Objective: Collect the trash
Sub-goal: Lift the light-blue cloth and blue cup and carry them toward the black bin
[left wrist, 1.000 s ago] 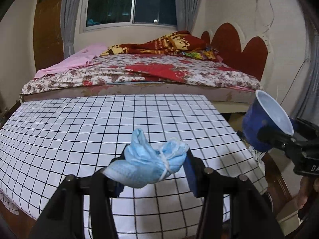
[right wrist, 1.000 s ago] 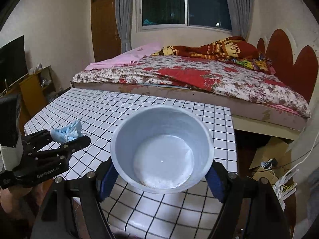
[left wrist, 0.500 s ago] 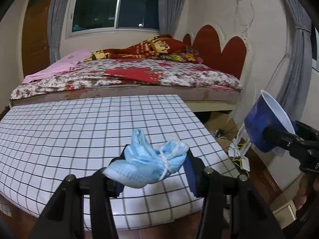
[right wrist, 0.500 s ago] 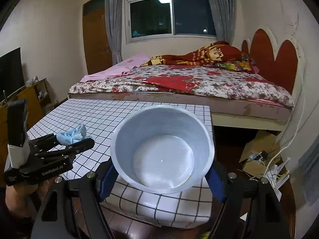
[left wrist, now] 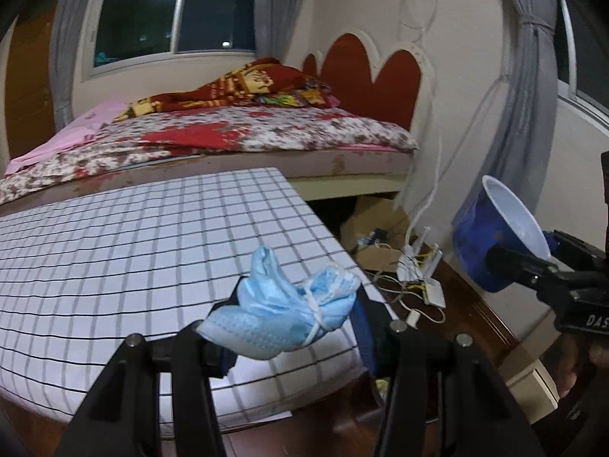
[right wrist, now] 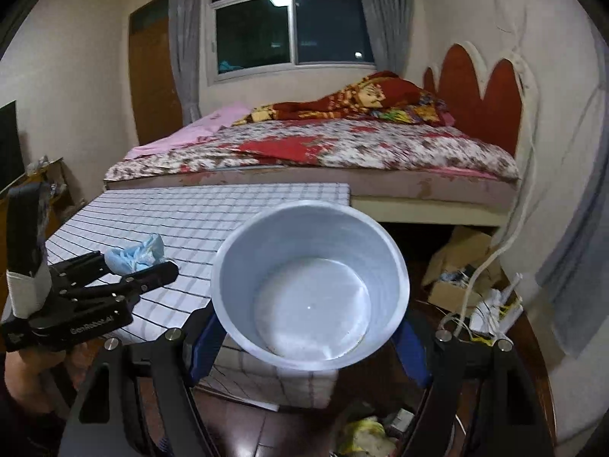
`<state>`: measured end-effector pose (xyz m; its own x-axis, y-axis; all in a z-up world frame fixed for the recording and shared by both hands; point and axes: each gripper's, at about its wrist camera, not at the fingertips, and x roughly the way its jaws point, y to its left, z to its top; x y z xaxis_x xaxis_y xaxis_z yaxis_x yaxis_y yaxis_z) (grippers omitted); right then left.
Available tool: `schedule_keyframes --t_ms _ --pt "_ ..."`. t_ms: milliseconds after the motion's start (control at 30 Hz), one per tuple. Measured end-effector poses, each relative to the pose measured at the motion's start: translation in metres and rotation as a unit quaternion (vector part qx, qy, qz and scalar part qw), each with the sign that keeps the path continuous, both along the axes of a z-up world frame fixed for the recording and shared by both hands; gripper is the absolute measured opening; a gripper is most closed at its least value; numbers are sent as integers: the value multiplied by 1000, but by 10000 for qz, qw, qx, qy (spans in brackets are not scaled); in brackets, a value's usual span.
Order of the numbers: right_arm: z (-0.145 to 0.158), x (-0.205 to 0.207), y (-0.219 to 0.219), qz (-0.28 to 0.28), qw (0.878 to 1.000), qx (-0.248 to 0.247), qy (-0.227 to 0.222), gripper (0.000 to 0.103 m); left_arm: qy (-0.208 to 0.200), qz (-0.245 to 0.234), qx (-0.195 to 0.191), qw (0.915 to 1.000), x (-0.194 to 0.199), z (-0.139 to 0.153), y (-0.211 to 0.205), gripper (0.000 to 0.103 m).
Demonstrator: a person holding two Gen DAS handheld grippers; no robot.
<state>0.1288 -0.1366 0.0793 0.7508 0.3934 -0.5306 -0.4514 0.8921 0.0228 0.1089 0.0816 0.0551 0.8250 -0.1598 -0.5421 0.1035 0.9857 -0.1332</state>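
Trash fills both our grippers: the left gripper [left wrist: 295, 316] is closed partway on a crumpled blue face mask [left wrist: 283, 314], and the right gripper [right wrist: 304, 337] is spread wide, clamping a blue paper cup [right wrist: 310, 285] by its sides, empty mouth facing us. Both hang past the near right corner of the checked table [left wrist: 133, 236], whose visible top is bare. Below, on the floor, we glimpse what may be a bin of yellowish rubbish [right wrist: 363, 436]. We judge pickup done, dropping left.
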Motion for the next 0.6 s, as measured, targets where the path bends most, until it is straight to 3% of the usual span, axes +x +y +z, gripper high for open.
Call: schedule_keyframes --t_ms 333,600 --pt "-17 -4 -63 -592 9980 -29 200 79 181 -644 18 9978 6 -14 -65 51" --pt "-53 -7 -110 -937 9937 -241 558 79 484 -1145 96 9922 10 -39 -115 51"
